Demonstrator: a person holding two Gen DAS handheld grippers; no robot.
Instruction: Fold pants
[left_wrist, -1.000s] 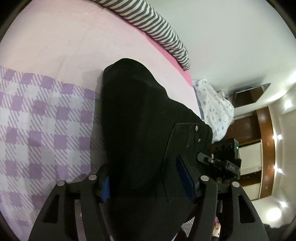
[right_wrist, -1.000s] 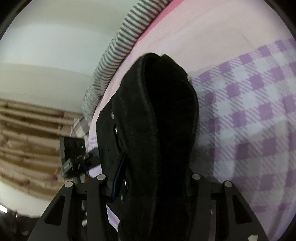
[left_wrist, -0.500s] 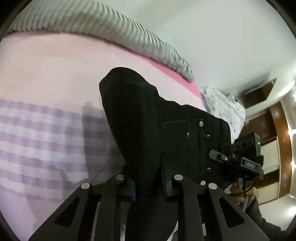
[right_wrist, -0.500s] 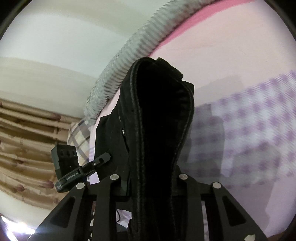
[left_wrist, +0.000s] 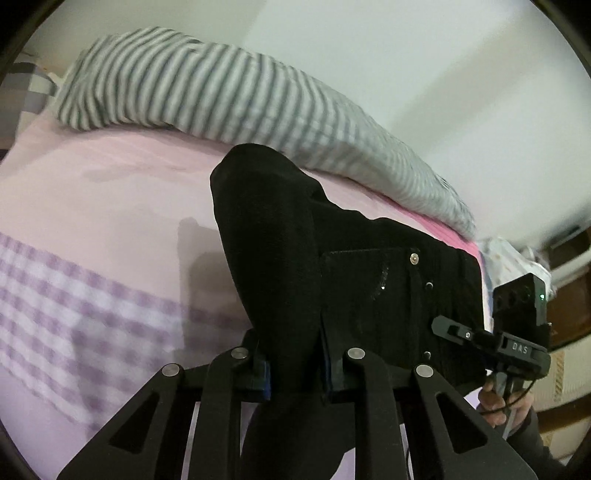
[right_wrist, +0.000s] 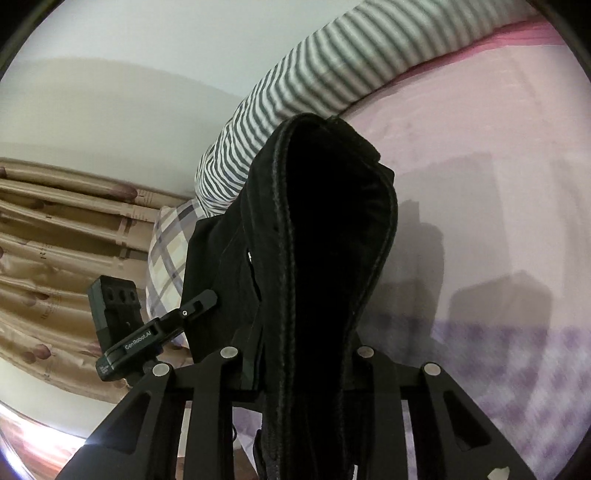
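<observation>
The black pants (left_wrist: 295, 280) are held lifted above the pink bed sheet (left_wrist: 110, 192), pinched by the left gripper (left_wrist: 295, 373) and by the right gripper (right_wrist: 303, 365). A striped pillow (left_wrist: 221, 99) lies beyond, at the far edge.

- Soft, even indoor light; gripper shadows fall on the pink sheet (left_wrist: 110, 206).
- Motion blur smears the checked blanket (right_wrist: 517, 369).
- Fisheye bending, dark vignette at corners.
- Black pants (left_wrist: 280, 258) show little detail.
</observation>
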